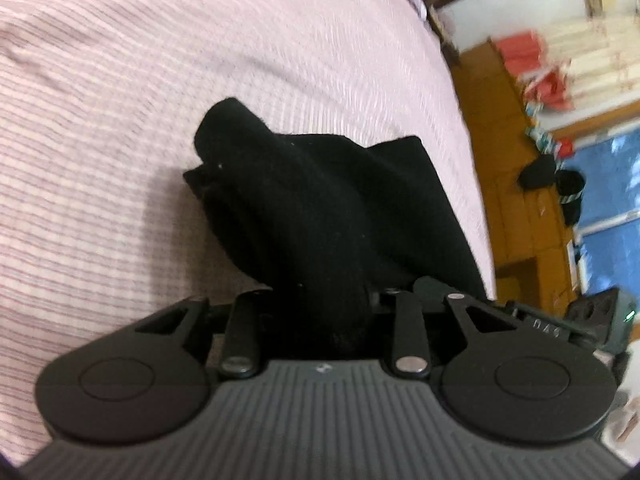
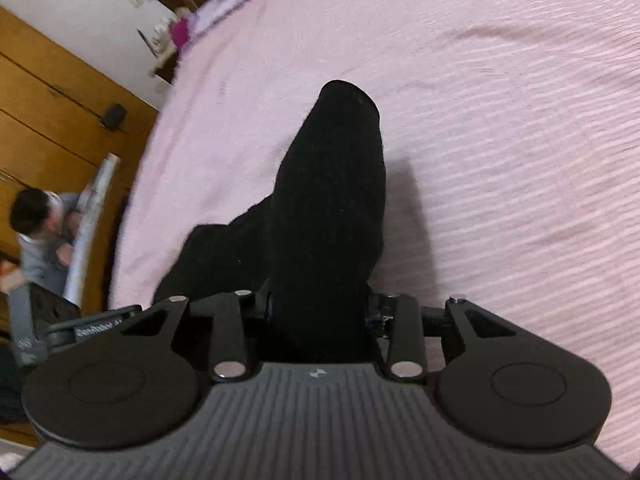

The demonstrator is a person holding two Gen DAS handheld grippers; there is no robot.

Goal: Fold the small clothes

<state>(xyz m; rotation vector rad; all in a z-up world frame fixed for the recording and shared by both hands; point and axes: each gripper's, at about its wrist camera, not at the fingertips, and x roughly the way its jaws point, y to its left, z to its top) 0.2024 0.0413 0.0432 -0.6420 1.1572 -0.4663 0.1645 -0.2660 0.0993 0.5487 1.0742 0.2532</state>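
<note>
A: Where's the sock relative to the bed?

B: Lifted just off it, I'd judge. It casts a shadow on the pink sheet and hangs between the two grippers near the bed's edge.

A: And the jaws?

B: The right gripper has black cloth bunched where its fingers meet, so it looks clamped on the sock. Same for the left gripper. The fingertips are buried in dark fabric, so that's my reading, not a clear sight.

A: Which way does it run?

B: From the right gripper its long axis goes straight ahead over the bed, ending in a rounded tip, probably the toe. From the left gripper it spreads forward, one lobe up and left and a flat corner off to the right.

A: Which gripper is nearer?

B: Neither; each holds an end. The fold turns on bringing the far tip back toward the held ends along that axis.
</note>
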